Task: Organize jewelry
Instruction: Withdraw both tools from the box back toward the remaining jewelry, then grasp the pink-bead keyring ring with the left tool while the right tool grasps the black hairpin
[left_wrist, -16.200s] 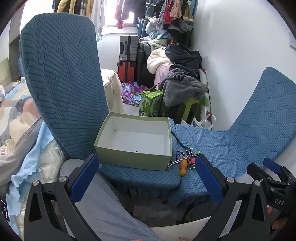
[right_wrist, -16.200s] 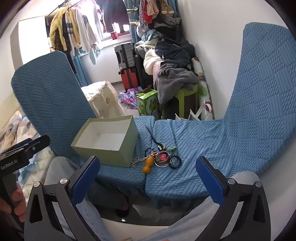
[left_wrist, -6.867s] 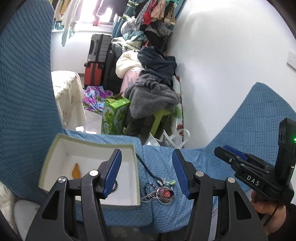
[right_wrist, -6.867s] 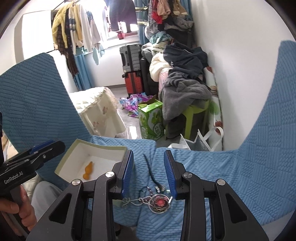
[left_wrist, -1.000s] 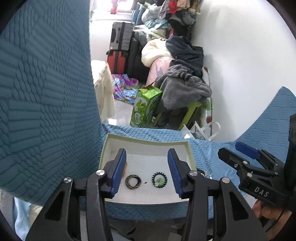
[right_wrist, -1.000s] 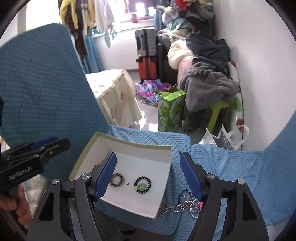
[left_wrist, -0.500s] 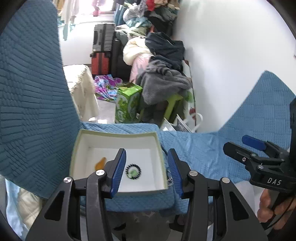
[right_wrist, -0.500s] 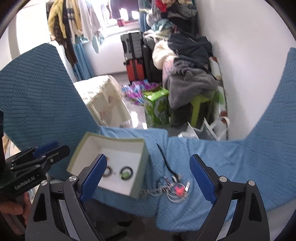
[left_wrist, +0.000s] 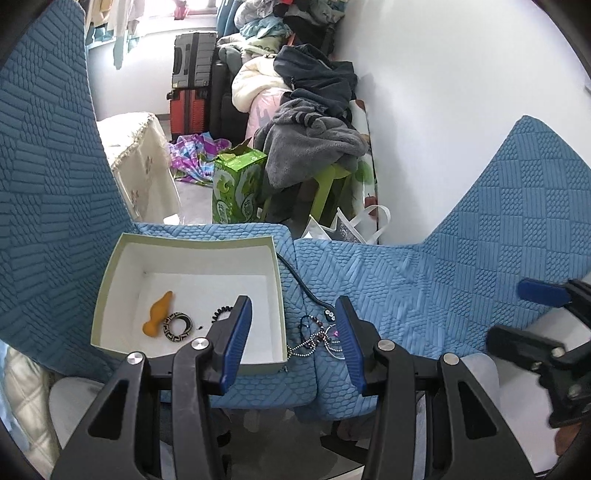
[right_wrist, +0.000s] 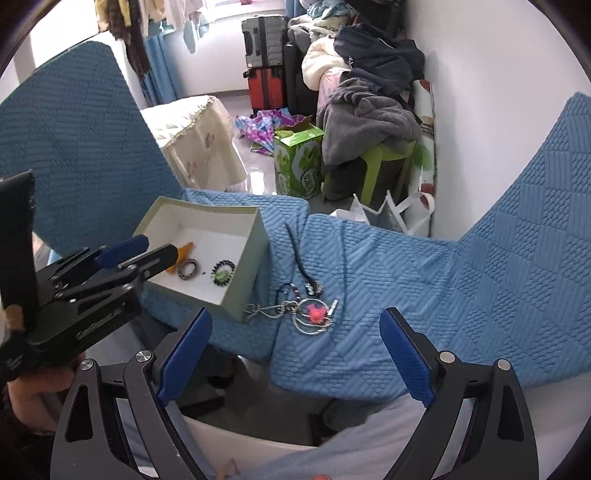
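An open pale green box (left_wrist: 110, 280) (right_wrist: 243, 295) sits on the blue chair seat. Inside lie an orange gourd charm (left_wrist: 157, 314), a patterned ring (left_wrist: 178, 326) (right_wrist: 187, 268) and a black bead bracelet with a green piece (right_wrist: 222, 277). A tangle of chains, a black cord and a pink pendant (right_wrist: 314, 312) (left_wrist: 321, 332) lies right of the box. My left gripper (left_wrist: 291, 328) is open and empty, hovering over the box's right edge. My right gripper (right_wrist: 295, 347) is wide open and empty, in front of the tangle.
Blue quilted chair backs rise at the left (left_wrist: 48, 184) and the right (right_wrist: 535, 221). Beyond the seat are a green carton (left_wrist: 236, 192), a green stool with piled clothes (right_wrist: 369, 110), suitcases (left_wrist: 192, 85) and a white bag (right_wrist: 391, 218).
Both grippers have pulled back and shifted right. The right gripper has opened wider. The left gripper now hovers over the box's right edge and the tangle.
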